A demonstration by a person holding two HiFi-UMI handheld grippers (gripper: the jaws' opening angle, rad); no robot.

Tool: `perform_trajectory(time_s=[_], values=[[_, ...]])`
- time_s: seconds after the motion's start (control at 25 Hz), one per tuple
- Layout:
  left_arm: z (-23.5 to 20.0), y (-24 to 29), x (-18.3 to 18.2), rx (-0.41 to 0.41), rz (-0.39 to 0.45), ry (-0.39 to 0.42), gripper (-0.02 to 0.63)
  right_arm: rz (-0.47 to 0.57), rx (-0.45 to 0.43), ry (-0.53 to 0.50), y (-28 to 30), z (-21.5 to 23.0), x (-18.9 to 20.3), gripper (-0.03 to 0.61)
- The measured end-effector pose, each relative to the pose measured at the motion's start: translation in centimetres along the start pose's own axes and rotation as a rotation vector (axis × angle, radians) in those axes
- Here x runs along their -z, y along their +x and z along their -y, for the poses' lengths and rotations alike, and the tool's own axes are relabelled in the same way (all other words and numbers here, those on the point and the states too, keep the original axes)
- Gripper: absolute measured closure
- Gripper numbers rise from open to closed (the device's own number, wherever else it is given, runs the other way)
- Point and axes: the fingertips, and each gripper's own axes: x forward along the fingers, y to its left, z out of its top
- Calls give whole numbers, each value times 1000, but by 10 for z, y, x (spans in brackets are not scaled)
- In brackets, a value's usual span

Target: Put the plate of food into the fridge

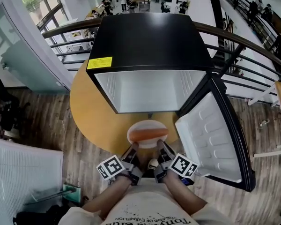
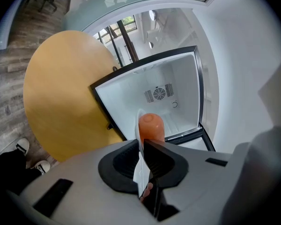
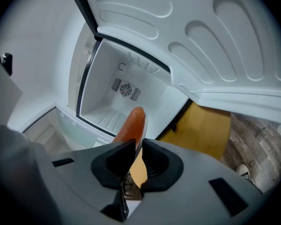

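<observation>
A white plate (image 1: 147, 134) with an orange sausage-like food on it is held level in front of the open black fridge (image 1: 150, 46). My left gripper (image 1: 132, 154) is shut on the plate's near left rim and my right gripper (image 1: 162, 152) is shut on its near right rim. In the left gripper view the plate (image 2: 141, 165) stands edge-on between the jaws with the food (image 2: 151, 126) beyond. In the right gripper view the plate (image 3: 138, 165) and the food (image 3: 131, 125) show the same way. The fridge's white inside (image 1: 147, 90) holds nothing visible.
The fridge stands on a round wooden table (image 1: 86, 111). Its door (image 1: 215, 135) swings open to the right, close beside my right gripper. A curved railing (image 1: 243, 41) runs behind. A white panel (image 1: 23, 168) lies on the floor at the left.
</observation>
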Motion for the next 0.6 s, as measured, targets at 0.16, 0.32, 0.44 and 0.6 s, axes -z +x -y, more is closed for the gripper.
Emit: perform_trajectory(time_s=[0.16, 0.32, 0.44, 0.6], values=[[-2, 5, -11, -5, -27, 26, 566, 20, 17, 11, 9, 0, 0, 517], [-5, 11, -20, -4, -45, 21, 566, 37, 38, 19, 17, -1, -1, 517], [-9, 18, -21, -1, -57, -1, 566, 43, 56, 25, 23, 4, -2, 517], [-13, 29, -29, -6, -57, -13, 566, 46, 64, 25, 35, 7, -7, 517]])
